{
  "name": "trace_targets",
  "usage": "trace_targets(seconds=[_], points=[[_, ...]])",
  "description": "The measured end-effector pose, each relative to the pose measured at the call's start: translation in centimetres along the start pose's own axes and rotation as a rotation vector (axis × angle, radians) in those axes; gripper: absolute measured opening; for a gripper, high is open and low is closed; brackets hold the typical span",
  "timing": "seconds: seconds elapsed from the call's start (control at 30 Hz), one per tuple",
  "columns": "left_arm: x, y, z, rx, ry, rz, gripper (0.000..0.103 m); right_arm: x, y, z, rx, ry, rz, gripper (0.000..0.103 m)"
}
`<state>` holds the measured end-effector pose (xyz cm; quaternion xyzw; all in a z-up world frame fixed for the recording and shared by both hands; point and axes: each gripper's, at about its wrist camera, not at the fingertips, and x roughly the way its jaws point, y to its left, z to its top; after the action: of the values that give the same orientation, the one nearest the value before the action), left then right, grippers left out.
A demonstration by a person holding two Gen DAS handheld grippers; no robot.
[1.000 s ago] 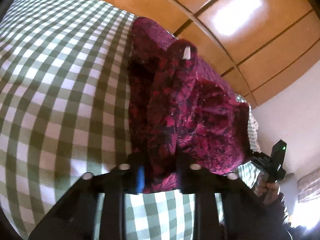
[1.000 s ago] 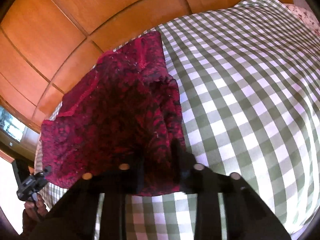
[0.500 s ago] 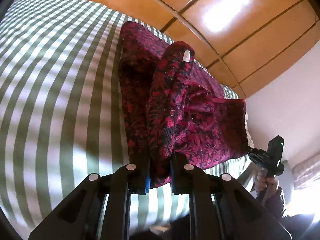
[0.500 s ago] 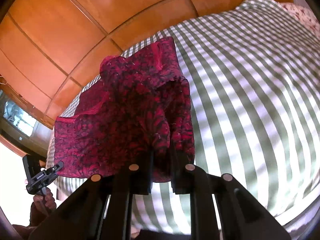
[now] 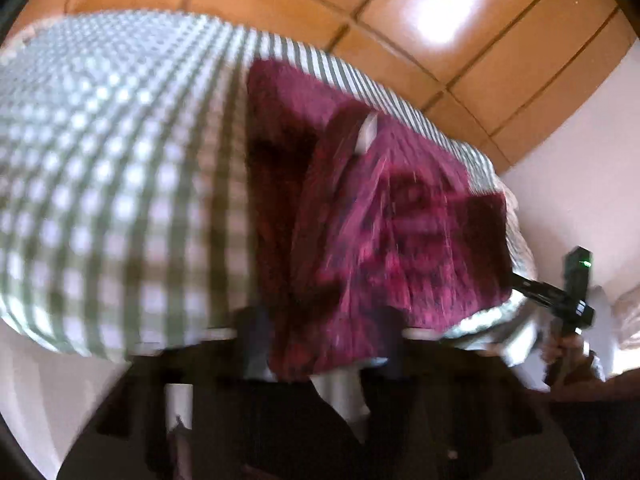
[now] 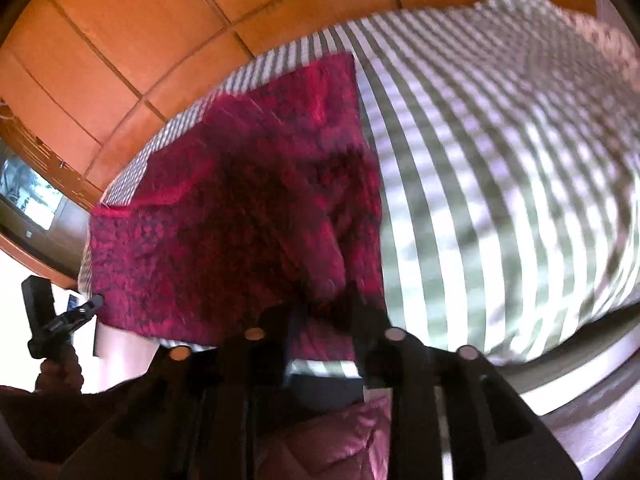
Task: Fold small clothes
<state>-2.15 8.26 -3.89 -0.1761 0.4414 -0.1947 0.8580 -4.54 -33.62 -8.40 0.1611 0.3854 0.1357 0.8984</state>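
From the left wrist view, the left gripper [image 5: 320,340] sits at the near edge of the checked bedcover [image 5: 120,180], and its jaws have just been opening: they now stand wide, with the near hem of the crimson garment [image 5: 380,220] lying loose between them, no pad pressing on it. The garment lies on the bedcover with a fold ridge running away from the camera (a pale label shows near its top), and its near hem hangs over the bed's edge. The right gripper [image 5: 572,304] shows at the garment's far corner, held in a hand.

Over in the right wrist view, the right gripper [image 6: 320,328] has also just been opening; the gap is narrower, and the cloth's near edge sits between the jaws, seemingly no longer pinched, though blur leaves some doubt. The garment [image 6: 240,200] lies flattened on the cover.

My reading: one fold has been laid and is being let go. Next, both tongs should back clear, then take fresh hold for the following fold.
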Motion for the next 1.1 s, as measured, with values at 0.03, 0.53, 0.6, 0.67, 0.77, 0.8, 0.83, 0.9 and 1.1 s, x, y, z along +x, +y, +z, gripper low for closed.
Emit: trace_targets(seconds=[0.03,0.53,0.6,0.67,0.77,0.8,0.83,0.9,1.1], points=[[-0.4,-0.2,0.5,0.011,-0.038,0.019,0.073,0.0,0.9,0.7,-0.033,-0.029,-0.013,0.037],[3.7,-4.5,5.2,0.267,-0.105,0.328,0.092,6.5,8.0,3.9,-0.259,-0.129,-0.216,0.077],[3.9,-4.4,5.4,0.264,-0.109,0.336,0.092,7.2,7.9,3.9,-0.255,-0.121,-0.230,0.086],[4.1,-4.3,5.4,0.265,-0.111,0.350,0.092,7.8,7.8,3.8,-0.253,-0.111,-0.244,0.089],[4.5,-4.2,5.4,0.273,-0.103,0.376,0.092,8.5,7.5,3.3,-0.244,-0.088,-0.264,0.090],[4.6,-4.0,5.4,0.270,-0.099,0.378,0.092,8.6,7.3,3.3,-0.238,-0.084,-0.266,0.091],[4.6,-4.0,5.3,0.265,-0.101,0.384,0.092,8.7,7.1,3.3,-0.231,-0.079,-0.267,0.091],[4.6,-3.9,5.2,0.262,-0.104,0.384,0.092,9.0,6.8,3.2,-0.216,-0.072,-0.267,0.094],[4.2,-3.8,5.1,0.266,-0.135,0.417,0.092,9.1,6.7,3.2,-0.193,-0.068,-0.280,0.097]])
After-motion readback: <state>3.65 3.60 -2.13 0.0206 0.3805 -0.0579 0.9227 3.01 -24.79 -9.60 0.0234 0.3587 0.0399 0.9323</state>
